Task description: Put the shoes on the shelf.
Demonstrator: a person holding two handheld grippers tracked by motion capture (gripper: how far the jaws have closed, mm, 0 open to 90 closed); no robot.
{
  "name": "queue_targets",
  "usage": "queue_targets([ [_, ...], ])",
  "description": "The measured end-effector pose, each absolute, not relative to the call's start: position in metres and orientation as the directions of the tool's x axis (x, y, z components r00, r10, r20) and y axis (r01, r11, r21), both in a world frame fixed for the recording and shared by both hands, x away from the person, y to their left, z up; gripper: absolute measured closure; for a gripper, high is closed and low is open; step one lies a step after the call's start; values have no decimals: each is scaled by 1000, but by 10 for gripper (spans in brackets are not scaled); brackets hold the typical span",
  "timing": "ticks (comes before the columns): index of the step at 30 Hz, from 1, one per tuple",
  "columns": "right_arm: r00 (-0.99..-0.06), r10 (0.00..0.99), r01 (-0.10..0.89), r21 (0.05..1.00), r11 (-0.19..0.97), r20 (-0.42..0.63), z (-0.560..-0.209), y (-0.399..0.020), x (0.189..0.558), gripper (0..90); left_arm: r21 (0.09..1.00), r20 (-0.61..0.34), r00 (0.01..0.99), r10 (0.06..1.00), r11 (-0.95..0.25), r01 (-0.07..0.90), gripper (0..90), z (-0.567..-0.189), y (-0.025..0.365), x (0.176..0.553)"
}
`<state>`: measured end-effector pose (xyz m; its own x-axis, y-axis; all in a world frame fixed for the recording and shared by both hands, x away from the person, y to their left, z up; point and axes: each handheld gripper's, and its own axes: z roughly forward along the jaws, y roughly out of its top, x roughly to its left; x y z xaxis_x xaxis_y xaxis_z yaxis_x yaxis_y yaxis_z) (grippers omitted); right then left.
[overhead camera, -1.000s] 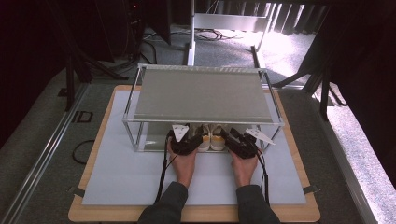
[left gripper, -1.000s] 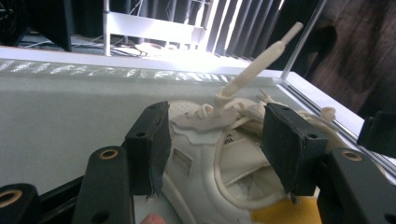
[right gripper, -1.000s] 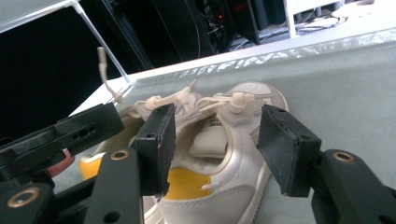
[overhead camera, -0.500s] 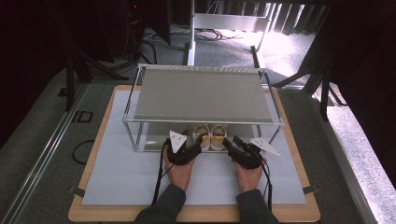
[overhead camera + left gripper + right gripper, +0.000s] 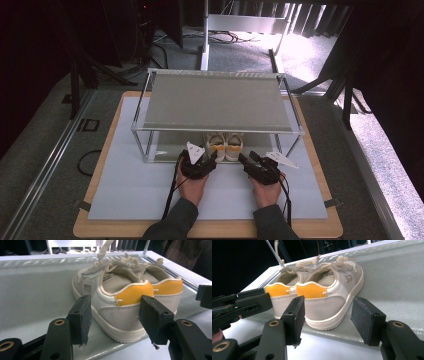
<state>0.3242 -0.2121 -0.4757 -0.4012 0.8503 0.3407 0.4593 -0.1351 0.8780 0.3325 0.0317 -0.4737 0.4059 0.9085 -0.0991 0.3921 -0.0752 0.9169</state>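
On the lower shelf (image 5: 165, 150) of a two-tier rack (image 5: 220, 102), near its front edge at six o'clock, a pair of small shoes is set side by side, toes pointed away toward twelve o'clock and the orange heel tabs turned to the person. The left shoe (image 5: 112, 302) and the right shoe (image 5: 329, 300) are pressed together along their inner sides, presumably so that each heel can be taken from the open front without reaching under the upper shelf. The left gripper (image 5: 199, 164) is held at about seven o'clock from the pair, and its jaws are seen in the left gripper view straddling the heel of the left shoe; these jaws have just been closing, with the heel between them, yet a sliver of gap is kept on each side and the pads are not pressing. The right gripper (image 5: 259, 167) is held at about five o'clock, its jaws parted around the heel of the right shoe, again with nothing clamped. Both tools are angled inward toward the heels, which suggests that the pair is meant to be taken together, one shoe per hand. Nothing else is kept on the lower shelf, and the upper shelf is left bare. The rack itself is stood on a pale mat (image 5: 125, 195) laid over the wooden table (image 5: 210, 231).
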Motion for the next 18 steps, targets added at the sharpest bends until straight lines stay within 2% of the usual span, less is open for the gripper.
queue_targets([
  [4,-405,853,452,883,-125,328,-474,-213,321,438,904,-119,382,917,-59,424,430,-475,32,336],
  [8,-400,859,463,880,-111,319,-471,-217,313,436,900,-155,428,890,-51,432,372,-471,40,323],
  [13,-364,883,494,865,-88,298,-465,-225,302,435,893,-190,491,850,-58,446,362,-468,55,302],
  [18,-360,894,507,860,-51,265,-462,-230,295,429,872,-215,496,841,-64,486,356,-470,73,291],
])
